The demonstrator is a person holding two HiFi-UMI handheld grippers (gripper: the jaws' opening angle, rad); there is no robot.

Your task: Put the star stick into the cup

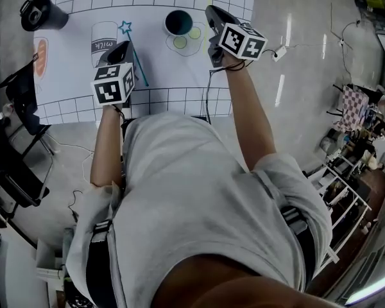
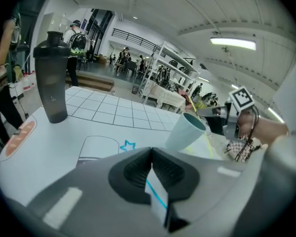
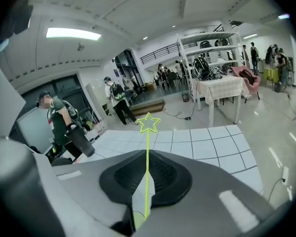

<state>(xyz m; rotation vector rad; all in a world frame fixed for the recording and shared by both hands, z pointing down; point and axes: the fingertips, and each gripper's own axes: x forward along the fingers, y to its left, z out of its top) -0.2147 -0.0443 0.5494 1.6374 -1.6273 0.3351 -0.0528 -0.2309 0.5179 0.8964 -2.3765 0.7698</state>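
Grey-shirted torso (image 1: 199,191) of the person fills the near half of the head view, with both forearms reaching out over the near edge of the white gridded counter (image 1: 167,76).

Left gripper (image 1: 122,45): jaws pressed together on the blue stick (image 1: 138,59). The left gripper view shows the stick as a thin blue line pinched in the seam between the two pads. From there it runs toward the far edge and ends in a blue star beside the printed milk outline (image 1: 104,40). The star appears to sit at counter level, but contact with the surface cannot be confirmed.

Right gripper (image 1: 212,9): jaws closed on the yellow stick (image 3: 148,147). The shaft rises straight out of the pad seam in the right gripper view and ends in a yellow star outline. In the head view this star is over the far part of the counter, to the right of the cup (image 1: 178,23) and apart from it.

Cup: upright and open-mouthed, near the middle of the far edge, between the two grippers. Neither stick is inside it. Two pale green discs (image 1: 180,42) show on the counter just beside it, on the near side.

Black shaker (image 1: 42,13): upright toward the far left corner, well apart from the cup. A bread print (image 1: 40,56) lies along the left edge.
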